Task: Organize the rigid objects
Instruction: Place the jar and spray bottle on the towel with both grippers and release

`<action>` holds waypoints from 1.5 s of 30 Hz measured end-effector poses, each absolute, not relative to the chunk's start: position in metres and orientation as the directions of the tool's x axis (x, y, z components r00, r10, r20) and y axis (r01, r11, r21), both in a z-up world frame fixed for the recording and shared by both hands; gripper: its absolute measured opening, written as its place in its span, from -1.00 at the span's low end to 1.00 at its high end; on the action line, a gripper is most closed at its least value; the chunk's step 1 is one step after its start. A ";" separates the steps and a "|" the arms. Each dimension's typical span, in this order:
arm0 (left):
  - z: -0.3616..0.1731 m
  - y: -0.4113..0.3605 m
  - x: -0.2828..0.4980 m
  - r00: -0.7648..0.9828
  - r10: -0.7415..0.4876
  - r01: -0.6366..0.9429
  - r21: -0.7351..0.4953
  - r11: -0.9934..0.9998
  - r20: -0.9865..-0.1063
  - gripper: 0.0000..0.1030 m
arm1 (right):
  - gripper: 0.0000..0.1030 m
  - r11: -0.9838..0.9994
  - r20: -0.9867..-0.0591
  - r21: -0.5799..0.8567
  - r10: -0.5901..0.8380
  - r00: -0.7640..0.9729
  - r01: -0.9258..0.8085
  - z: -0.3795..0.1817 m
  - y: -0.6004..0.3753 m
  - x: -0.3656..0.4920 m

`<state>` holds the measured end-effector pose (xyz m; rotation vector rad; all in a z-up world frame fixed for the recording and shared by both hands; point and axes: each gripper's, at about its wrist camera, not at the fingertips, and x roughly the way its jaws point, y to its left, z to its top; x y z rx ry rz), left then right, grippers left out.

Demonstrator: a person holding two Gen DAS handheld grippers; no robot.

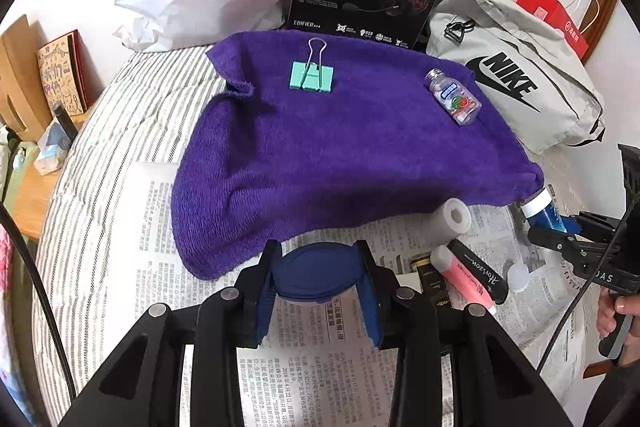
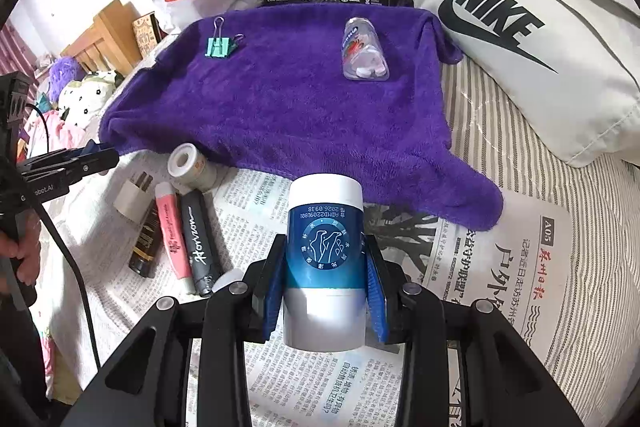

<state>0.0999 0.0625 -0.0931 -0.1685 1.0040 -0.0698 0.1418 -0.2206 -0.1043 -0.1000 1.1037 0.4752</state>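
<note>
two items are already lying on the purple towel (image 1: 352, 143): the mint binder clip (image 1: 313, 75) near its far left and the small clear candy bottle (image 1: 454, 98) on its side toward the far right, well apart from each other. two more are being carried. the left gripper (image 1: 320, 277) is pinching a dark blue oval lid-like piece (image 1: 320, 273) between its blue pads, hanging over the newspaper (image 1: 304, 347) just short of the towel's near edge. the right gripper (image 2: 324, 283) is clamping a blue and white bottle (image 2: 325, 247) around its middle, white cap pointing toward the towel.

several things are still waiting on the newspaper beside the towel's near edge: a white roll (image 2: 188, 165), a pink tube (image 2: 174, 231), a black marker (image 2: 200, 243), a dark brown tube (image 2: 145, 239), a white plug-like block (image 2: 130, 201) and a small pale cap (image 1: 520, 277).

by my reckoning the sorting is somewhere short of halfway, with the two held pieces likely heading for the towel next.
</note>
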 end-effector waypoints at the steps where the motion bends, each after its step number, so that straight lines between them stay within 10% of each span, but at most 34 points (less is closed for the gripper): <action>1: -0.091 0.063 0.100 0.539 -0.134 -0.019 -0.171 0.985 -0.832 -0.33 | -0.30 0.895 -0.873 0.158 0.324 0.365 -0.417 -0.103 -0.221 0.142; 45: -0.104 0.068 0.241 0.504 -0.140 0.020 -0.151 0.988 -0.852 -0.33 | -0.30 0.912 -0.897 0.060 0.228 0.378 -0.407 -0.119 -0.183 0.264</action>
